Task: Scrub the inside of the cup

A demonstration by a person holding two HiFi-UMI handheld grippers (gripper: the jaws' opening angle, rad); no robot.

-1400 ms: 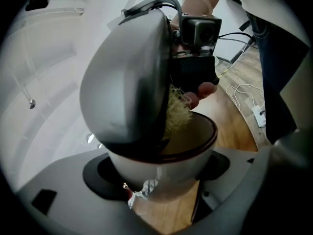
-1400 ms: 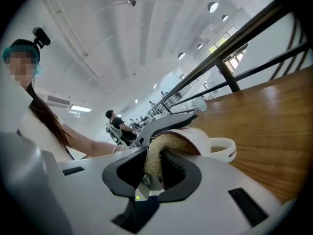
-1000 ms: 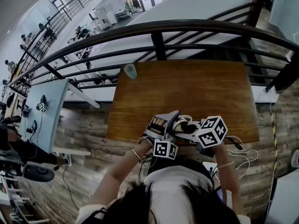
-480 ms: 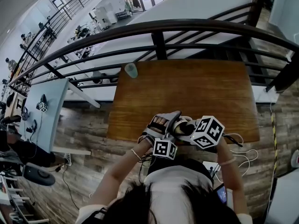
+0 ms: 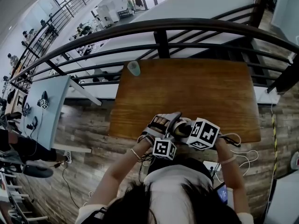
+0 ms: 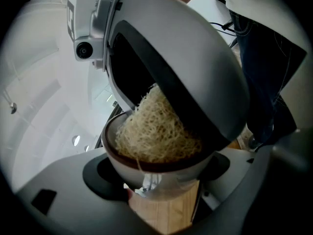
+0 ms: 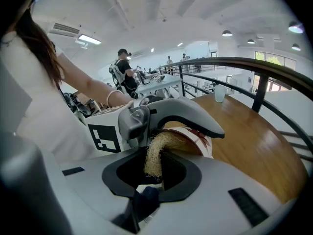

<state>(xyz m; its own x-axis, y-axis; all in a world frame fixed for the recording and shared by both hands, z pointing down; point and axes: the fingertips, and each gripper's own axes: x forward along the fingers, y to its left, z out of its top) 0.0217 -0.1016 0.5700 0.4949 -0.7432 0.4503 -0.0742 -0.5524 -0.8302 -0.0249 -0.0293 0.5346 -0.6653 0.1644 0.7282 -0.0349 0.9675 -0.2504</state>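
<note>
Cup (image 6: 161,169) sits low centre in the left gripper view, clamped by the left gripper (image 5: 166,122), mouth tilted up-right. Loofah (image 6: 155,131) fills the mouth, pinched in the right gripper (image 7: 155,166), which sits upper right, roughly in line with the cup's axis.

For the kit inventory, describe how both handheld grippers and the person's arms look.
The left gripper and right gripper are smooth, rounded light-grey shells, each claw dark on its inner face. Each carries a white cube printed with black square markers. The person wears a pale short-sleeved top and a thin band on each wrist.
</note>
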